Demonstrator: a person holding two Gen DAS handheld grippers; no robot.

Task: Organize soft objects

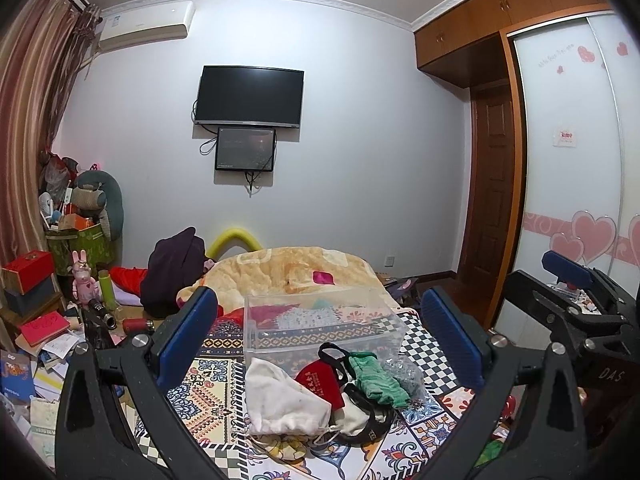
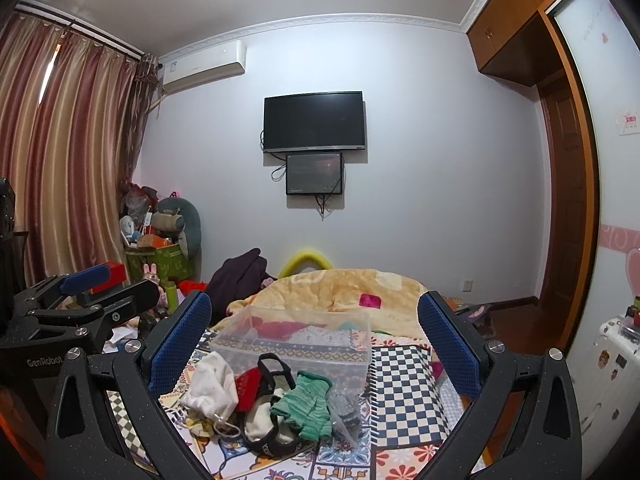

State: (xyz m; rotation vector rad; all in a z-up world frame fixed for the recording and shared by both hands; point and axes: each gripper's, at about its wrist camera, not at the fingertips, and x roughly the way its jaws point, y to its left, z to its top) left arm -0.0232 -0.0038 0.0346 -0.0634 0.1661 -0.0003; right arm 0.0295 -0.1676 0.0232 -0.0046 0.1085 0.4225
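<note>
both the left gripper (image 1: 320, 344) and the right gripper (image 2: 316, 344) hang wide open and empty over the pile of soft things (image 2: 276, 404) on the patterned bedcover (image 2: 404, 380), just before the clear plastic box (image 2: 296, 340), so i judge no piece is picked yet and the next move needs one gripper to come down on the white cloth bag (image 1: 280, 396).

Dim, even indoor light from above — sharp focus, strong fisheye bending and dark vignetted corners.

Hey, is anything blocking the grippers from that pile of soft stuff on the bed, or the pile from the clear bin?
Nothing visible does. Both hand-held grippers, left and right, hang open with the pile of soft items framed between their fingers. The clear bin sits open-topped right behind the pile.
</note>
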